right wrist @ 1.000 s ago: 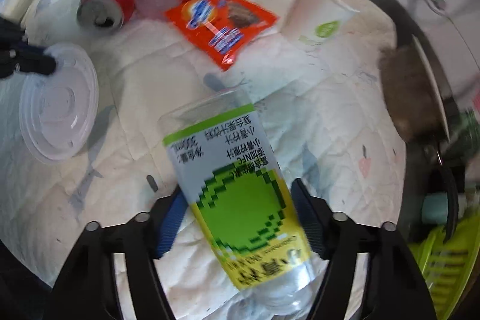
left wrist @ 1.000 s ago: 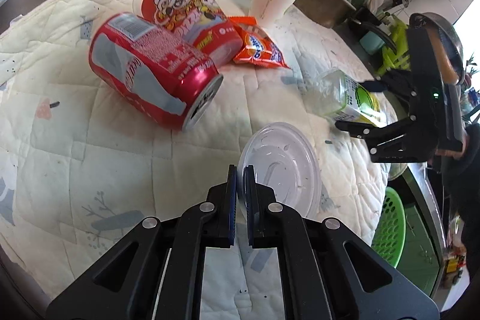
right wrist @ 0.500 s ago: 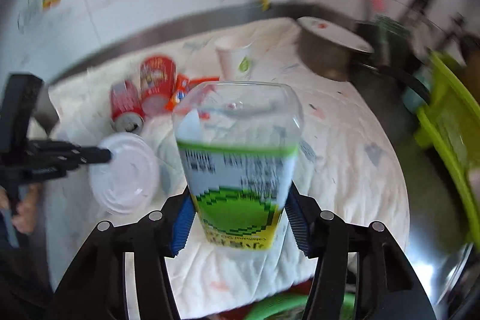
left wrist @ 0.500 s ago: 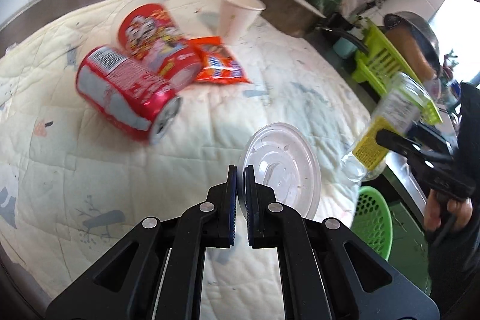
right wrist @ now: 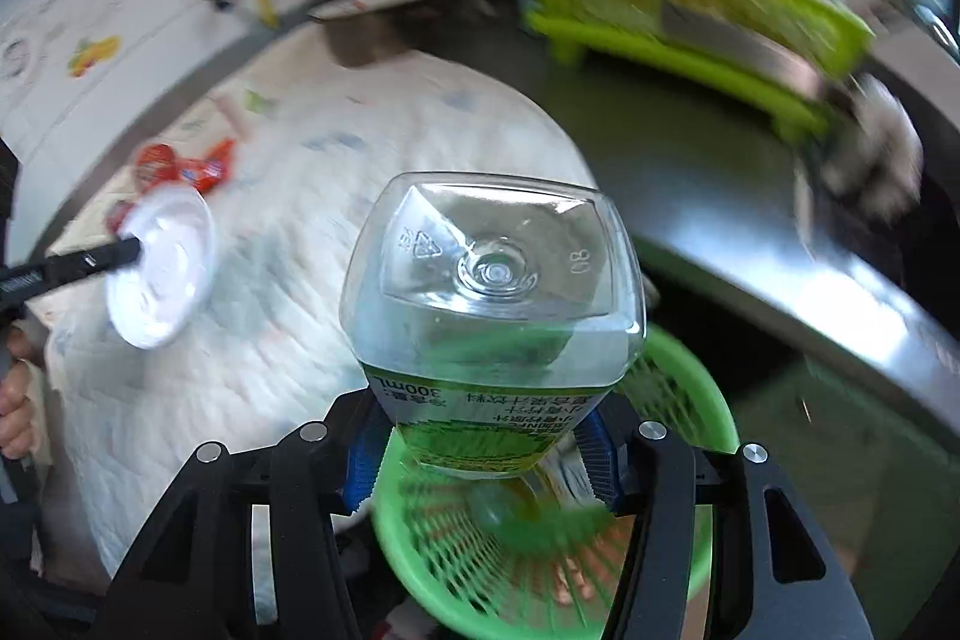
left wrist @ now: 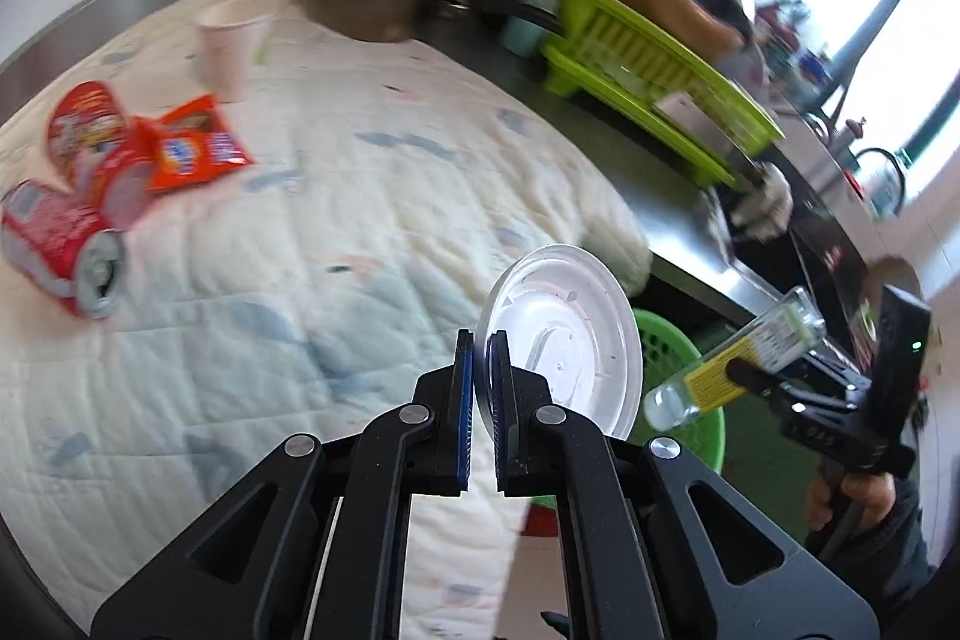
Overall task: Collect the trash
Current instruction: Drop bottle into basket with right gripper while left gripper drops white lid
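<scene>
Left-wrist view: the left gripper [left wrist: 482, 358] is clamped on the rim of a clear plastic lid [left wrist: 561, 334], its blue-padded fingers [left wrist: 462, 400] pressed to either side of the lid's edge; the lid is held on edge in the air, beyond the corner of the quilted cloth [left wrist: 360, 220] that covers the counter. Below and behind the lid stands a green mesh basket [left wrist: 666, 346], partly hidden by it. To the right, the right gripper [left wrist: 738, 373] holds a clear plastic bottle [left wrist: 744, 358] with a yellow-green label, tilted with its neck end lower, above the basket. Trash left on the cloth: a red soda can [left wrist: 54, 244] lying on its side, a red printed cup [left wrist: 81, 139] lying just beside it, an orange snack wrapper [left wrist: 192, 148] touching the cup, and a white paper cup [left wrist: 231, 43] standing upright farther back. A lime-green dish rack [left wrist: 648, 82] sits on the steel counter [left wrist: 678, 232] beyond the cloth. Right-wrist view: the right gripper [right wrist: 480, 451] is closed on the labelled body of the bottle [right wrist: 492, 280], whose square base faces the camera; directly beneath it lies the basket [right wrist: 678, 400]. At left, the left gripper [right wrist: 129, 250] holds the lid [right wrist: 162, 268] over the cloth [right wrist: 288, 328]
</scene>
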`<control>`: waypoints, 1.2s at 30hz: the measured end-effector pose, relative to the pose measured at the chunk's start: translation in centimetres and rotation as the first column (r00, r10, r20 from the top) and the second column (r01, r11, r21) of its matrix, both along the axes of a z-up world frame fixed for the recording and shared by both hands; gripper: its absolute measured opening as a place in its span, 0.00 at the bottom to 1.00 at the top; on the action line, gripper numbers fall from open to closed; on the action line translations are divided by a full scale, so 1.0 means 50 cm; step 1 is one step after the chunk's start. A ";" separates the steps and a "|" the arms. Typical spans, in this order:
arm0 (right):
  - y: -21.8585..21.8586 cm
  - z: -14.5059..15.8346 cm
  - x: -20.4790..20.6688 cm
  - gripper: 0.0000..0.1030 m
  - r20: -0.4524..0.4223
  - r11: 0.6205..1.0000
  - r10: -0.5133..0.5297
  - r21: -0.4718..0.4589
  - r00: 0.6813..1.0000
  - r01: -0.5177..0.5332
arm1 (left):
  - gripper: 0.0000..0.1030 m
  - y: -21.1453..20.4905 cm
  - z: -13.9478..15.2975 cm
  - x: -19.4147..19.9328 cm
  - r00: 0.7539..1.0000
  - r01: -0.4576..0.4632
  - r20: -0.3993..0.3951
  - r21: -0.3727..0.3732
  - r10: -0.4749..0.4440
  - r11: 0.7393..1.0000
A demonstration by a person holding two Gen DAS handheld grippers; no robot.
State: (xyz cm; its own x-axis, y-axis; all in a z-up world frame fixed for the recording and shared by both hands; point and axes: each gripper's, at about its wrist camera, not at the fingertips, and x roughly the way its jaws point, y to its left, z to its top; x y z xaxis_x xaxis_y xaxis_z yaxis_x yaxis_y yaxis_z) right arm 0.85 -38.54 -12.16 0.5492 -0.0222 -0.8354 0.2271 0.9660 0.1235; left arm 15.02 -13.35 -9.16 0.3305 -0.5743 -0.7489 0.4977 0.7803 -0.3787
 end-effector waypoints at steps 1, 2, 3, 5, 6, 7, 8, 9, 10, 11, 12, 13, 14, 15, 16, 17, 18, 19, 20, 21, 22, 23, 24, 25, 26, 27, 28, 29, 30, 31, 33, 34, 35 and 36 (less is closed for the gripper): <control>-0.004 -0.016 -0.008 0.52 -0.031 1.000 -0.007 0.007 0.999 0.007 | 0.04 -0.015 -0.003 -0.007 1.000 0.018 -0.003 0.002 -0.018 1.000; -0.011 -0.038 -0.022 0.52 -0.062 0.999 -0.033 0.014 0.998 0.034 | 0.04 -0.037 -0.007 -0.017 0.999 0.045 -0.009 0.004 -0.045 0.999; -0.019 -0.057 -0.032 0.52 -0.085 0.998 -0.054 0.023 0.995 0.057 | 0.04 -0.057 -0.010 -0.026 0.998 0.067 -0.013 0.005 -0.067 0.998; -0.028 -0.087 -0.047 0.52 -0.128 0.996 -0.080 0.032 0.989 0.084 | 0.04 -0.094 -0.016 -0.045 0.993 0.113 -0.018 0.009 -0.113 0.994; -0.032 -0.096 -0.054 0.54 -0.134 0.994 -0.100 0.036 0.986 0.106 | 0.04 -0.109 -0.020 -0.053 0.991 0.132 -0.021 0.014 -0.131 0.991; -0.037 -0.104 -0.062 0.56 -0.138 0.991 -0.112 0.058 0.984 0.121 | 0.04 -0.124 -0.024 -0.060 0.988 0.150 -0.024 0.017 -0.150 0.989; -0.040 -0.109 -0.070 0.56 -0.142 0.989 -0.122 0.063 0.982 0.132 | 0.04 -0.145 -0.029 -0.070 0.984 0.175 -0.027 0.027 -0.174 0.984; -0.042 -0.109 -0.081 0.59 -0.146 0.988 -0.140 0.046 0.979 0.148 | 0.04 -0.158 -0.033 -0.076 0.982 0.189 -0.028 0.034 -0.188 0.981; -0.047 -0.109 -0.090 0.60 -0.144 0.987 -0.148 0.040 0.979 0.155 | 0.04 -0.173 -0.038 -0.083 0.978 0.205 -0.032 0.041 -0.204 0.978; -0.047 -0.103 -0.099 0.61 -0.131 0.986 -0.151 0.047 0.980 0.158 | 0.04 -0.183 -0.041 -0.087 0.976 0.215 -0.035 0.046 -0.214 0.976; -0.046 -0.096 -0.103 0.65 -0.118 0.986 -0.153 0.051 0.981 0.160 | 0.04 -0.196 -0.046 -0.093 0.974 0.227 -0.037 0.052 -0.225 0.973; -0.050 -0.089 -0.110 0.67 -0.109 0.986 -0.157 0.045 0.982 0.163 | 0.04 -0.207 -0.050 -0.097 0.971 0.237 -0.038 0.058 -0.236 0.970; -0.052 -0.080 -0.120 0.68 -0.096 0.985 -0.167 0.031 0.981 0.171 | 0.04 -0.216 -0.053 -0.100 0.970 0.242 -0.039 0.063 -0.240 0.968; -0.054 -0.070 -0.130 0.68 -0.083 0.984 -0.176 0.027 0.981 0.179 | 0.04 -0.227 -0.059 -0.100 0.969 0.248 -0.044 0.071 -0.245 0.966; -0.056 -0.062 -0.138 0.68 -0.074 0.982 -0.182 0.027 0.980 0.184 | 0.04 -0.239 -0.067 -0.102 0.966 0.255 -0.052 0.079 -0.251 0.964; -0.058 -0.052 -0.148 0.69 -0.062 0.981 -0.190 0.024 0.980 0.191 | 0.04 -0.247 -0.071 -0.103 0.966 0.258 -0.057 0.086 -0.254 0.962; -0.059 -0.040 -0.160 0.72 -0.047 0.979 -0.200 0.018 0.979 0.201 | 0.04 -0.257 -0.078 -0.105 0.964 0.263 -0.063 0.095 -0.258 0.960; -0.060 -0.031 -0.165 0.73 -0.035 0.978 -0.208 0.014 0.978 0.208 | 0.04 -0.264 -0.082 -0.108 0.963 0.268 -0.066 0.101 -0.262 0.958; -0.063 -0.023 -0.170 0.73 -0.024 0.977 -0.213 0.011 0.977 0.214 | 0.04 -0.274 -0.089 -0.110 0.961 0.273 -0.071 0.110 -0.266 0.956; -0.064 -0.017 -0.175 0.73 -0.016 0.976 -0.218 0.010 0.976 0.218 | 0.04 -0.282 -0.096 -0.111 0.960 0.277 -0.078 0.118 -0.269 0.954; -0.063 -0.008 -0.185 0.73 -0.004 0.975 -0.223 0.008 0.975 0.223 | 0.04 -0.289 -0.101 -0.113 0.959 0.280 -0.084 0.120 -0.271 0.952; -0.065 -0.001 -0.190 0.74 0.001 0.974 -0.226 0.006 0.974 0.226 | 0.04 -0.297 -0.108 -0.116 0.957 0.285 -0.090 0.126 -0.275 0.950; -0.064 0.006 -0.200 0.75 0.011 0.973 -0.233 0.001 0.973 0.233 | 0.04 -0.303 -0.112 -0.118 0.956 0.289 -0.093 0.133 -0.279 0.948; -0.064 0.012 -0.207 0.75 0.019 0.972 -0.236 0.000 0.972 0.236 | 0.04 -0.308 -0.116 -0.121 0.954 0.294 -0.096 0.136 -0.282 0.946; -0.067 0.015 -0.211 0.76 0.022 0.971 -0.239 -0.001 0.971 0.239 | 0.04 -0.312 -0.120 -0.123 0.953 0.298 -0.100 0.141 -0.286 0.944; -0.068 0.019 -0.216 0.76 0.026 0.969 -0.245 -0.004 0.969 0.245 | 0.05 -0.316 -0.123 -0.126 0.952 0.301 -0.104 0.144 -0.288 0.943; -0.068 0.024 -0.223 0.76 0.034 0.967 -0.253 -0.006 0.967 0.253 | 0.05 -0.320 -0.125 -0.128 0.951 0.303 -0.107 0.148 -0.289 0.941; -0.069 0.028 -0.230 0.77 0.041 0.966 -0.258 -0.001 0.965 0.258 | 0.05 -0.325 -0.126 -0.130 0.951 0.304 -0.108 0.154 -0.290 0.940; -0.069 0.032 -0.235 0.77 0.046 0.965 -0.261 0.002 0.964 0.261 | 0.05 -0.328 -0.129 -0.132 0.950 0.307 -0.111 0.159 -0.292 0.938; -0.068 0.034 -0.235 0.77 0.048 0.964 -0.264 0.000 0.963 0.264 | 0.06 -0.330 -0.131 -0.134 0.949 0.309 -0.116 0.162 -0.293 0.937; -0.068 0.035 -0.242 0.77 0.052 0.964 -0.265 0.004 0.963 0.265 | 0.08 -0.334 -0.135 -0.138 0.947 0.315 -0.117 0.172 -0.298 0.933; -0.067 0.035 -0.244 0.77 0.054 0.964 -0.265 0.006 0.963 0.265 | 0.09 -0.335 -0.136 -0.142 0.948 0.314 -0.114 0.181 -0.297 0.932; -0.065 0.036 -0.246 0.77 0.057 0.964 -0.266 0.005 0.962 0.267 | 0.09 -0.334 -0.136 -0.143 0.947 0.316 -0.116 0.181 -0.299 0.931; -0.063 0.036 -0.247 0.77 0.057 0.964 -0.267 0.008 0.962 0.267 | 0.12 -0.333 -0.135 -0.145 0.946 0.321 -0.117 0.178 -0.303 0.930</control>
State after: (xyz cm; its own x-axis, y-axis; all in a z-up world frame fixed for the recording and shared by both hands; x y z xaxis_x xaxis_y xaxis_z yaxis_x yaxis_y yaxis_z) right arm -11.52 -41.71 -10.37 0.5704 -0.1744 -0.8026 0.4690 0.8714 0.1440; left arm 7.78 -30.01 -15.93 0.0873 -0.4801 -0.8728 0.7000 0.6530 -0.2892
